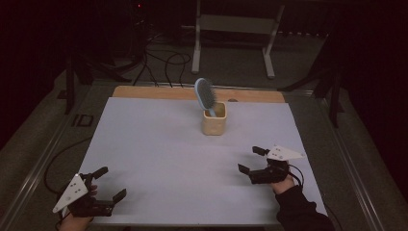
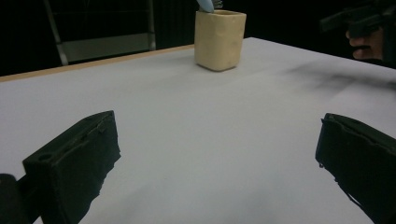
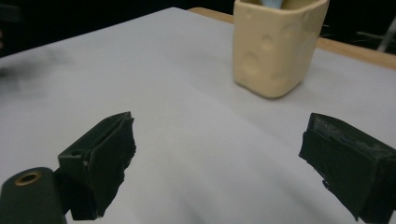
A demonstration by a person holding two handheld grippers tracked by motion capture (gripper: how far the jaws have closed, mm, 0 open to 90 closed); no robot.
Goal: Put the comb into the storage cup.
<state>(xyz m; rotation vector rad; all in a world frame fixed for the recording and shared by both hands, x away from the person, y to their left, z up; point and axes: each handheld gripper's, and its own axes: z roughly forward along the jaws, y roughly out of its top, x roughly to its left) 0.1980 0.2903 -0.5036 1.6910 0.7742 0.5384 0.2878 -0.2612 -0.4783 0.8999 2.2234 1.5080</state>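
A cream cup (image 1: 214, 119) stands at the far middle of the white table sheet (image 1: 159, 149), with a light blue hairbrush (image 1: 205, 95) upright in it, bristle head up. The cup (image 2: 219, 39) appears far ahead in the left gripper view and nearer in the right gripper view as cup (image 3: 275, 44). My left gripper (image 1: 109, 183) rests at the near left corner, open, nothing between its jaws. My right gripper (image 1: 252, 159) is at the near right, open and empty too, well short of the cup.
The wooden table edge (image 1: 159, 91) shows beyond the sheet. Behind the table, cables (image 1: 161, 62) lie on the floor and a white metal stand (image 1: 235, 29) rises. The other hand and gripper (image 2: 362, 23) appear far off in the left gripper view.
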